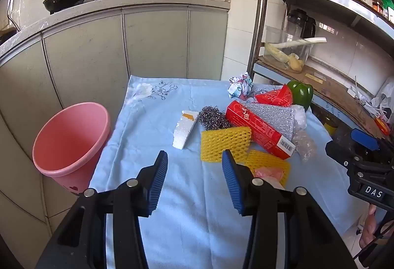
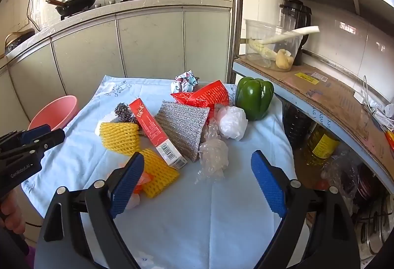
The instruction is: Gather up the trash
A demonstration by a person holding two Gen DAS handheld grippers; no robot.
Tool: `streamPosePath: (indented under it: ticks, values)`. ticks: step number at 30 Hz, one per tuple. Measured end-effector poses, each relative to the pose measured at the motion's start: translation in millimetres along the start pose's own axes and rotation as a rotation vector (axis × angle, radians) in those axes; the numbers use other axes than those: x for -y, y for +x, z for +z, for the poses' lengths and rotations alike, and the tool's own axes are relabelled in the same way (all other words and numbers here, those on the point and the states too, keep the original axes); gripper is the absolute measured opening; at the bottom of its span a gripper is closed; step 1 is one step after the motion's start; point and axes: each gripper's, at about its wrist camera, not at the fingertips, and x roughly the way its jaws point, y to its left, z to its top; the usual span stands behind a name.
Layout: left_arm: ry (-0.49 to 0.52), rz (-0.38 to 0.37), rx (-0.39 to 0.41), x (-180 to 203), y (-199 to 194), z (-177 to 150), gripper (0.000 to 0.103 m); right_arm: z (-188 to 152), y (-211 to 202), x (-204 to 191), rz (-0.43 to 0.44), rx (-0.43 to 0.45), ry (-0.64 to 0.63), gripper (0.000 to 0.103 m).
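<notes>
Trash lies on a table under a light blue cloth (image 1: pixel 152 121): a white foam piece (image 1: pixel 184 129), a steel scourer (image 1: pixel 213 117), two yellow foam nets (image 1: pixel 225 143) (image 2: pixel 157 171), a long red box (image 1: pixel 258 129) (image 2: pixel 156 131), a silver pad (image 2: pixel 183 127), clear bubble wrap (image 2: pixel 213 158), a white plastic wad (image 2: pixel 231 122), red wrappers (image 2: pixel 206 95) and crumpled paper (image 1: pixel 240 85). A pink bin (image 1: pixel 71 143) stands left of the table. My left gripper (image 1: pixel 194 176) is open and empty above the cloth, short of the nets. My right gripper (image 2: pixel 197 179) is open and empty, just short of the bubble wrap.
A green bell pepper (image 2: pixel 254 97) sits at the table's far right corner. A metal shelf rack (image 2: pixel 320 91) with a clear container, blender and oil bottle stands right of the table. Grey cabinets (image 1: pixel 152 42) with woks on the counter stand behind.
</notes>
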Motion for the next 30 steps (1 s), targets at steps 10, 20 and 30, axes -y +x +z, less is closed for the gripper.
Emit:
streamPosePath:
  ticks: [10, 20, 30]
  values:
    - [0.000, 0.003, 0.003, 0.1, -0.3, 0.0, 0.045, 3.8, -7.4, 0.3, 0.004, 0.027, -0.001, 0.089]
    - [0.004, -0.002, 0.011, 1.8, -5.4, 0.4, 0.045, 4.2, -13.5, -2.4, -0.008, 0.043, -0.009, 0.089]
    - [-0.009, -0.010, 0.020, -3.6, -11.4, -0.2, 0.045, 5.8, -17.9, -5.3, -0.015, 0.048, -0.014, 0.089]
